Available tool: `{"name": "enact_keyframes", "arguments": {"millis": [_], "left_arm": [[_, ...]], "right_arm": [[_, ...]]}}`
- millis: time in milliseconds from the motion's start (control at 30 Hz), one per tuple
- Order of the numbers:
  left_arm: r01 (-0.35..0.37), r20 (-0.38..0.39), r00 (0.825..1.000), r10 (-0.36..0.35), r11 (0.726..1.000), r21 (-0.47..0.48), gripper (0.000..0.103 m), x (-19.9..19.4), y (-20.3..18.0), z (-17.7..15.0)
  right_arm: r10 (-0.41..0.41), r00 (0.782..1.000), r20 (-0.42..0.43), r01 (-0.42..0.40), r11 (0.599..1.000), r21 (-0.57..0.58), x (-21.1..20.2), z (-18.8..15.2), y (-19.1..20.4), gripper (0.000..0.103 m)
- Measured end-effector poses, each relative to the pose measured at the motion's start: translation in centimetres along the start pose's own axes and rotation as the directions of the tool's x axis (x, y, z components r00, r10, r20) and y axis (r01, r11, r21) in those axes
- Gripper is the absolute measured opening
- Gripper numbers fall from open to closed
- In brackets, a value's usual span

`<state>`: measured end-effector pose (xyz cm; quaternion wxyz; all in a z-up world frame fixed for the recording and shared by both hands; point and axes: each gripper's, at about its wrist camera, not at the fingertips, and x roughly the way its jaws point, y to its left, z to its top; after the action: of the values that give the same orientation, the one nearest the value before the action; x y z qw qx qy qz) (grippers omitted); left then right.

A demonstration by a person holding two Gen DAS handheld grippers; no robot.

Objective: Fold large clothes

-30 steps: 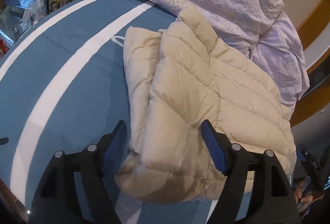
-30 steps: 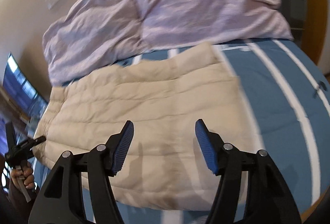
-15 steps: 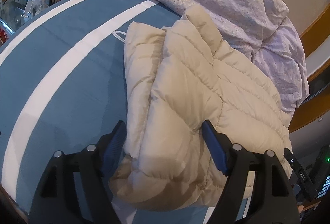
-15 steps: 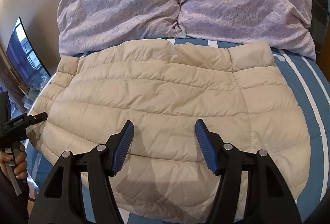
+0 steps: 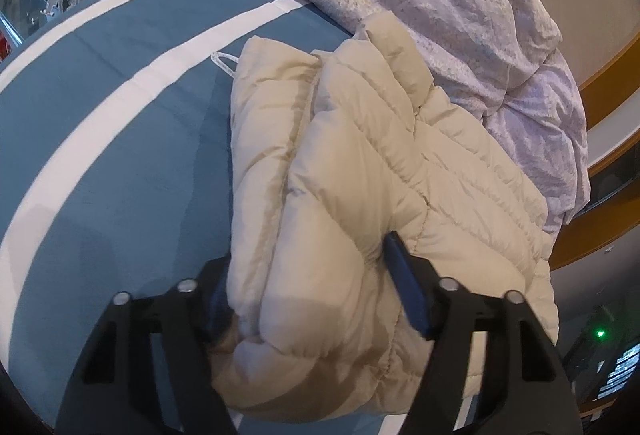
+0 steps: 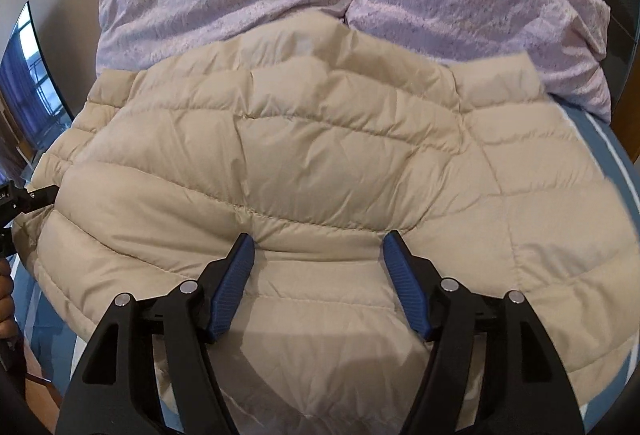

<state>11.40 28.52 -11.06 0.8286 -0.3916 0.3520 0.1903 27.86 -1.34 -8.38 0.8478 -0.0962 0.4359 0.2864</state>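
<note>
Gripping comes first: the left gripper (image 5: 308, 291) has been closing its fingers on the jacket (image 5: 360, 195) edge lying on the bed (image 5: 100, 115). The right gripper (image 6: 318, 275), fingers apart and widening, hovers over it; next, pinch there and fold.

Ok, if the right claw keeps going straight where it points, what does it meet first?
The beige puffer jacket: the right claw points down at its quilted top, open, apparently just above or touching it.

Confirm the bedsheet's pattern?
Blue with white stripes; the bedsheet shows best in the left wrist view, left of the jacket.
</note>
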Motion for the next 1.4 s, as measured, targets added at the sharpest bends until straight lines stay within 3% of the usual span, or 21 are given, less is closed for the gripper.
{"name": "enact_keyframes", "arguments": {"millis": [200,433,567,700,933,1200,1400], "left_arm": [[0.053,0.012,0.999,-0.053,0.998,-0.017,0.033,-0.3,0.1,0.3],[0.102,0.031,0.994,-0.102,0.995,0.000,0.022,-1.5,-0.4,0.6],[0.168,0.054,0.984,-0.167,0.986,-0.007,0.018,-2.6,-1.2,1.0],[0.246,0.085,0.966,-0.245,0.969,0.006,0.017,-4.4,-2.6,1.6],[0.388,0.108,0.913,-0.394,0.919,0.067,0.016,-7.5,-7.6,1.8],[0.500,0.052,0.858,-0.511,0.854,0.145,0.016,-8.4,-15.0,0.0],[0.554,-0.020,0.829,-0.559,0.817,0.160,0.017,-6.9,-19.5,-2.1]], "right_arm": [[0.007,1.000,-0.020,-0.007,1.000,0.000,0.9,-0.1,0.0,0.069],[-0.013,1.000,-0.026,0.013,1.000,-0.022,1.3,-0.2,0.3,0.069],[-0.023,0.999,-0.026,0.022,0.999,-0.031,1.6,0.0,0.4,0.069],[-0.026,0.999,-0.028,0.025,0.999,-0.031,1.7,0.0,0.4,0.069],[-0.022,0.999,-0.029,0.021,0.999,-0.029,1.7,0.0,0.4,0.069],[-0.013,1.000,-0.029,0.012,1.000,-0.023,1.7,0.0,0.2,0.069],[0.003,1.000,-0.026,-0.003,1.000,-0.010,1.6,-0.1,-0.1,0.069]]}}
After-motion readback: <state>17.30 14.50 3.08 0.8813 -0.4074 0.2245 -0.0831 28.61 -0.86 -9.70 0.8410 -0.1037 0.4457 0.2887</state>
